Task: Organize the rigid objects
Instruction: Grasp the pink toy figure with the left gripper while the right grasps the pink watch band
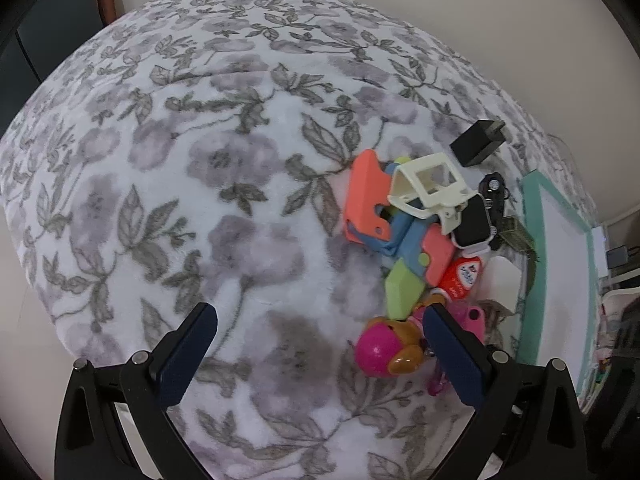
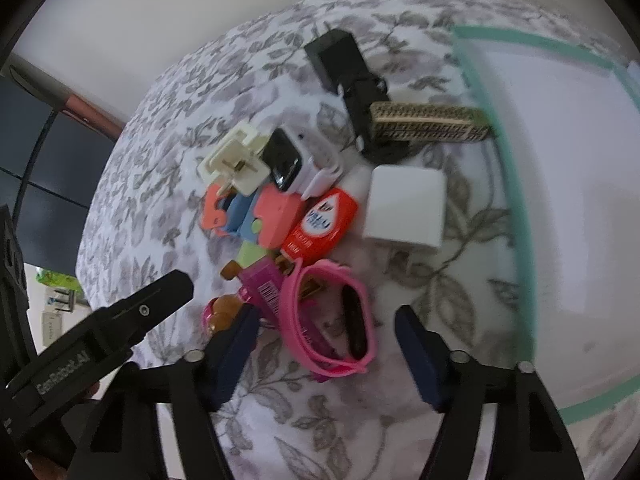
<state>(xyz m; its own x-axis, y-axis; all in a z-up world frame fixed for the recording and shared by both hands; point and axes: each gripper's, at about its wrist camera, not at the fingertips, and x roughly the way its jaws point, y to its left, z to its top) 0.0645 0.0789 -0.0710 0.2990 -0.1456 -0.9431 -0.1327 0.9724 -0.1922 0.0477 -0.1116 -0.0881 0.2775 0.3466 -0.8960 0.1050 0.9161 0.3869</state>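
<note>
On the floral blanket (image 2: 168, 128), a heap of small items beside the tray (image 2: 516, 184); right hand-held gripper (image 2: 324, 332) wide, empty, straddling the pink glasses (image 2: 328, 320); left hand-held gripper (image 1: 320, 320) wide, empty, near the heap's edge. Likely step: lift the glasses. Close across the frame, not the lens; lift straight, since the magenta toy (image 2: 260, 292) lies touching beneath; then to the tray.

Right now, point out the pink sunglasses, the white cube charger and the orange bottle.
Pink sunglasses (image 2: 354, 316): right wrist view, on the dark lens.
White cube charger (image 2: 406, 206): right wrist view, top face.
Orange bottle (image 2: 322, 228): right wrist view, printed label.
</note>
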